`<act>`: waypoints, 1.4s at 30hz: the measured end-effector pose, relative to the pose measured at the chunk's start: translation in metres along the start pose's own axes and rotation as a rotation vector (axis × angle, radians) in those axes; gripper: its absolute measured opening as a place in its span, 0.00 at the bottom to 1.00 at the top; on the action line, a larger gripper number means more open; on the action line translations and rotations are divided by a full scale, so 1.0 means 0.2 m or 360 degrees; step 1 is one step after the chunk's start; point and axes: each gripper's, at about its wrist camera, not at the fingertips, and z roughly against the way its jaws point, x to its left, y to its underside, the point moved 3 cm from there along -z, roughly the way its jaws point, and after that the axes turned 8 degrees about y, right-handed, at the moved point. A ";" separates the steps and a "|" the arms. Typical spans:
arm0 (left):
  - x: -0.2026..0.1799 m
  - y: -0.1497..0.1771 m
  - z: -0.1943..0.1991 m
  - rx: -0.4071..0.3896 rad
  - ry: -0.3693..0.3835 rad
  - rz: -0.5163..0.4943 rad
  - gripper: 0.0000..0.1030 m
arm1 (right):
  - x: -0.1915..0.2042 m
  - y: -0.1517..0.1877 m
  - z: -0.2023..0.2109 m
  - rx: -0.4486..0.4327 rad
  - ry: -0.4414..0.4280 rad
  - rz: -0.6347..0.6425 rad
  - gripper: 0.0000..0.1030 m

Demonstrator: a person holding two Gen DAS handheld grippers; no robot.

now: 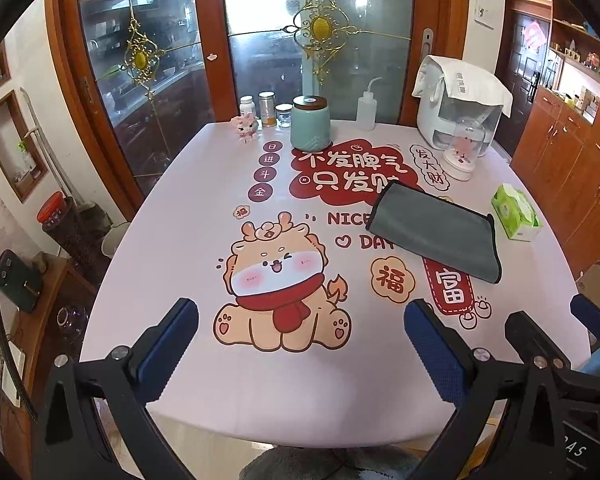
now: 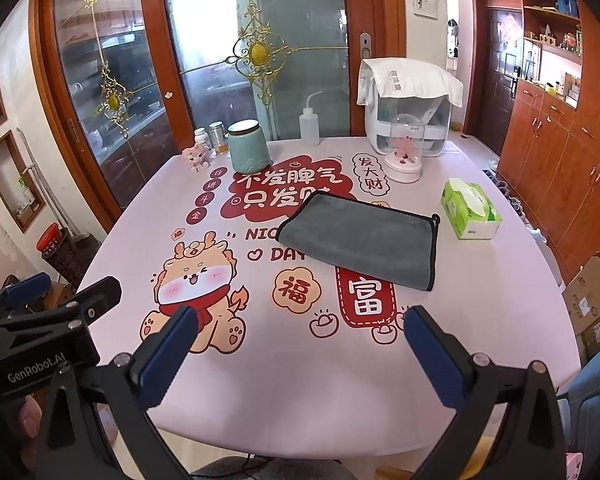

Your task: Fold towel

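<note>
A grey towel with black edging lies flat on the pink printed tablecloth, right of the middle; in the right wrist view the towel lies ahead, slightly right. My left gripper is open and empty, above the near part of the table, well short of the towel. My right gripper is open and empty, also near the front edge. The right gripper shows at the right in the left wrist view; the left gripper shows at the left in the right wrist view.
A green tissue box sits right of the towel. At the back stand a teal canister, small jars, a squeeze bottle, a pink figurine, a glass dome and a white appliance under a cloth.
</note>
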 end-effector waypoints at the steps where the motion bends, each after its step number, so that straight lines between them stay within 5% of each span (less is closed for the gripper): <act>1: 0.00 0.00 0.00 0.0001 -0.0002 0.0002 0.99 | 0.00 0.00 0.00 0.0000 0.0000 0.0002 1.00; 42: 0.03 0.00 -0.04 0.0039 -0.0013 0.0007 0.99 | 0.02 -0.02 -0.04 0.0020 0.0008 -0.0004 1.00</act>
